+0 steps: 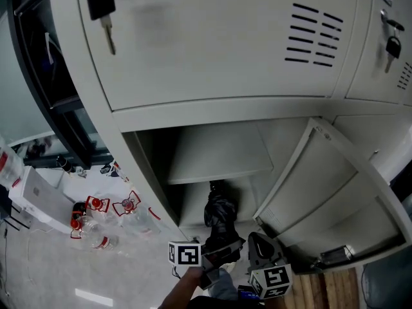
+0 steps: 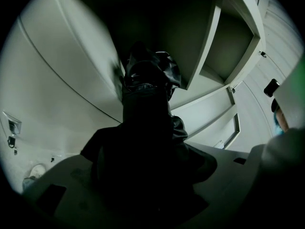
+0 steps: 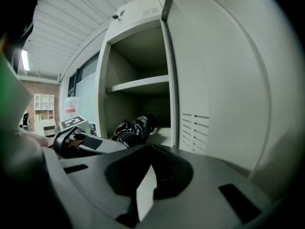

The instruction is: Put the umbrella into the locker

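The left tool (image 1: 219,250) pinches the umbrella (image 1: 221,212), tip inside the locker (image 1: 149,163) below the shelf (image 1: 219,154); the right tool (image 1: 259,246), pressed together, is beside the open door (image 1: 335,192).

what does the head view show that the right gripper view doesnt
Only the head view: keys hanging in the shut doors above, and bottles on the floor at the left.
Only the right gripper view: the ceiling and a brick wall far off.
Both: the open locker, the umbrella reaching in under its shelf, and the left gripper holding the umbrella.
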{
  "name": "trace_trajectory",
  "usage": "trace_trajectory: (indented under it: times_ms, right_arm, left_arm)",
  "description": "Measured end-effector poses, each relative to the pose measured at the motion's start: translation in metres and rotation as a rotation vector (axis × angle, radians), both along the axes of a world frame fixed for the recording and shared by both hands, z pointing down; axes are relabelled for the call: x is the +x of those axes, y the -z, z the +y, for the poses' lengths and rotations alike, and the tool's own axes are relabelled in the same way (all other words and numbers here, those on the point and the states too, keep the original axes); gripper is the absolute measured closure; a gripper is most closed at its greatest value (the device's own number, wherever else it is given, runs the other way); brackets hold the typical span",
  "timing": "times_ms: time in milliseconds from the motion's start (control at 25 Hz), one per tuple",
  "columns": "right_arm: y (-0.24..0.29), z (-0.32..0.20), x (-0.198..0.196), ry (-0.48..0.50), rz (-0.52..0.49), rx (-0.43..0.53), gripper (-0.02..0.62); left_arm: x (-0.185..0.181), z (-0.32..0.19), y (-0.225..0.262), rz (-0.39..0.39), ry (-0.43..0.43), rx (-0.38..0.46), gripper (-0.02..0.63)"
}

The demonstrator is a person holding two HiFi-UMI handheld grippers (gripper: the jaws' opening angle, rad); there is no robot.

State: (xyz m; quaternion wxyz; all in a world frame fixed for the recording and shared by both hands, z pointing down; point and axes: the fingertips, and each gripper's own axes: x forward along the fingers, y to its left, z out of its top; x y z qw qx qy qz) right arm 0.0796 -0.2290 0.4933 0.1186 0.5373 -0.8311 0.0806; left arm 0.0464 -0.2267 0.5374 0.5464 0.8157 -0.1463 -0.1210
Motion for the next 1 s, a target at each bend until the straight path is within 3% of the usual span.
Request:
trace_trajectory:
  times_ms: [480,640,760,1000]
  right_arm:
    - [0.003,-0.013,-0.006,0.029,-0.033,-0.001,0.595]
    - [0.006,-0.016,-0.007,0.041,-0.04,0.013,0.595]
    - [0.005,-0.018,-0.007,0.044,-0.04,0.01,0.595]
    - [0.003,-0.017,-0.007,0.046,-0.04,0.005,0.595]
  left_arm:
    - [0.004,-0.021,0.006,0.078,0.022,-0.032,0.336]
    - [0.007,-0.025,0.008,0.156,0.041,-0.122,0.336]
    - [0.008,-0.029,0.011,0.172,0.037,-0.098,0.336]
    - [0.01,-0.036,0.017,0.239,0.043,-0.138,0.336]
